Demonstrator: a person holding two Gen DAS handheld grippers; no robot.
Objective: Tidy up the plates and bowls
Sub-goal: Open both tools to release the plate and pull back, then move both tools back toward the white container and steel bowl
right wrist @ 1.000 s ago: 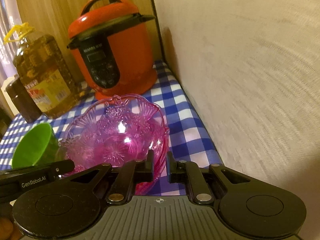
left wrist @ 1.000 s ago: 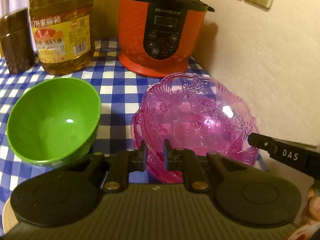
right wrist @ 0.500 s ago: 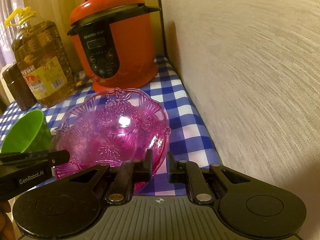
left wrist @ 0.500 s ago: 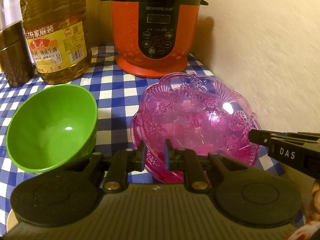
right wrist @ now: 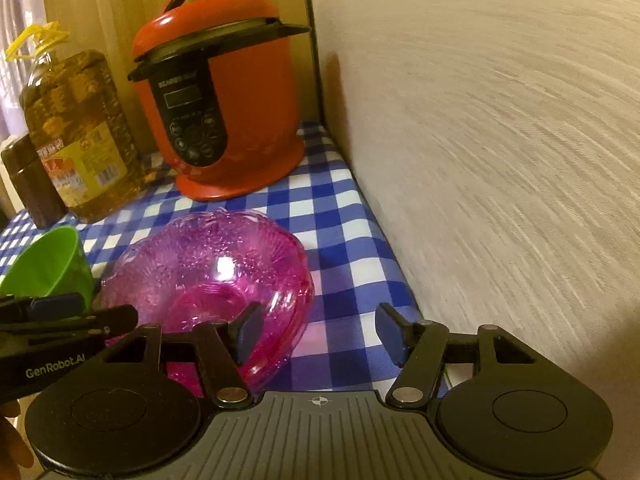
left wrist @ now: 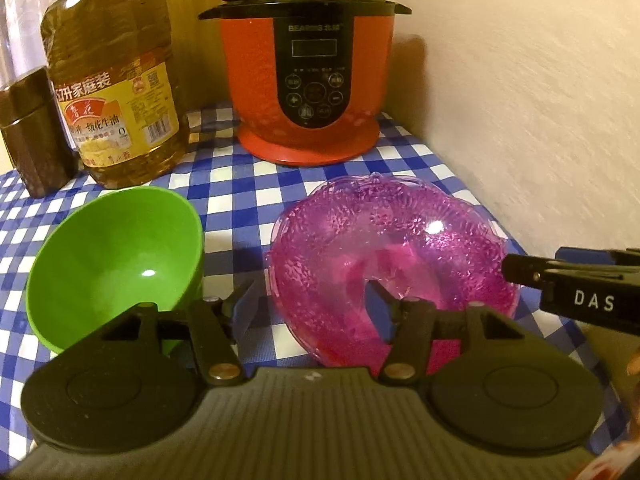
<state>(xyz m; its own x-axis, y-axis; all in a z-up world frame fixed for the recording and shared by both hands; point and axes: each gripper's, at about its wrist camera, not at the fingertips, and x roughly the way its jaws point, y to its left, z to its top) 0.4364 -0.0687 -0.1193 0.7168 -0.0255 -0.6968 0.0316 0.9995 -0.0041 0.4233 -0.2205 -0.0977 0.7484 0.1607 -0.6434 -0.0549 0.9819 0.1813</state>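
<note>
A pink patterned glass bowl (left wrist: 392,248) sits on the blue checked tablecloth (left wrist: 240,196) near the right wall; it also shows in the right wrist view (right wrist: 208,268). A green bowl (left wrist: 112,256) lies tilted to its left, also in the right wrist view (right wrist: 48,264). My left gripper (left wrist: 310,304) is open, its jaws straddling the pink bowl's near left rim. My right gripper (right wrist: 318,330) is open, its jaws straddling the bowl's near right rim. Both hold nothing.
A red pressure cooker (left wrist: 308,64) stands at the back by the wall. A large oil bottle (left wrist: 112,80) and a dark jar (left wrist: 32,132) stand at the back left. The wall (right wrist: 480,140) runs close along the table's right edge.
Both grippers have opened; they were shut on the pink bowl's rim. The bowl now rests lower on the cloth and both grippers have drawn back slightly.
</note>
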